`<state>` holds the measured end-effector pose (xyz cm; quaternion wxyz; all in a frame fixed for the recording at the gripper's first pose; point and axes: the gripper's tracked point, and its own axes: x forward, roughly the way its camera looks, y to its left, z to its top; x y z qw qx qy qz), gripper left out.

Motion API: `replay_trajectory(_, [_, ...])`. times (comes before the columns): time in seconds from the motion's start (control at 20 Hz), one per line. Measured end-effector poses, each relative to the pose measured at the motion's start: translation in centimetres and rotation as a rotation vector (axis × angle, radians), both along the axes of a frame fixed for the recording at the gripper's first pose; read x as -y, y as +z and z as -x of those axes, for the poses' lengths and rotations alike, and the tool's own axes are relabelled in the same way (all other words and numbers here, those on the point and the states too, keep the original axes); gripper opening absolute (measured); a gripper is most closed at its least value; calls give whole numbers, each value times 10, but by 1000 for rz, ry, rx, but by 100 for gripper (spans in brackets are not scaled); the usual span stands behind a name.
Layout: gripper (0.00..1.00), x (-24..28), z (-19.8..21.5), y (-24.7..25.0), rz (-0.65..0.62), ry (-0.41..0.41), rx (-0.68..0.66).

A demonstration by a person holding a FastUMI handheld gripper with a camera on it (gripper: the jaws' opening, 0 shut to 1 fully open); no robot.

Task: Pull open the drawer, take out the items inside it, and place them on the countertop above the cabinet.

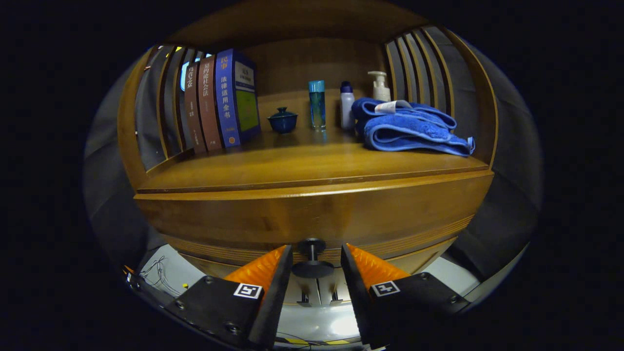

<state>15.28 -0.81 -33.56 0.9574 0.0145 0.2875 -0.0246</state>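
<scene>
Your gripper (pixel 316 258) sits right at the drawer knob (pixel 312 267), fingers spread with the knob in the gap between them and neither pad pressing on it yet. So the gripper is open, lined up but holding nothing. The drawer (pixel 312 219) looks fully shut under the countertop (pixel 302 165), and whatever is inside it is hidden.

Watch the knob first. It is a small round disc on a thin stem, and if you close on the rim of the disc instead of behind it, the fingers will likely slide off as soon as you pull. Close with the pads around the stem, and pull straight back; a tilted pull could jam the drawer in its runners or twist the knob.

Think also about where things will land. The countertop already carries books (pixel 219 100) on the left, a small lidded cup (pixel 282 120), a blue bottle (pixel 317 104), a white bottle (pixel 346 105), a pump bottle (pixel 380 87) and a folded blue towel (pixel 412 129) on the right. The free wood is the front strip nearest the drawer. Reach too deep and you risk tipping the upright bottles, which look narrow and easy to knock.
</scene>
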Motion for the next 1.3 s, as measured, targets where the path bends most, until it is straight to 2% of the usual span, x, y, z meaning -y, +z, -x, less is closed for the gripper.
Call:
replay_trajectory(0.1, [50,0,3,2,6,1,9])
replay_trajectory(0.15, [51,1,2,4,9,4,11])
replay_trajectory(0.2, [45,-1,3,2,10,10,3])
replay_trajectory(0.25, [44,2,4,-1,10,12,-4])
replay_trajectory(0.3, [34,2,5,0,12,19,-17])
replay_trajectory(0.7, [34,3,19,2,-36,19,-88])
replay_trajectory(1.3, [33,6,135,17,-16,50,-155])
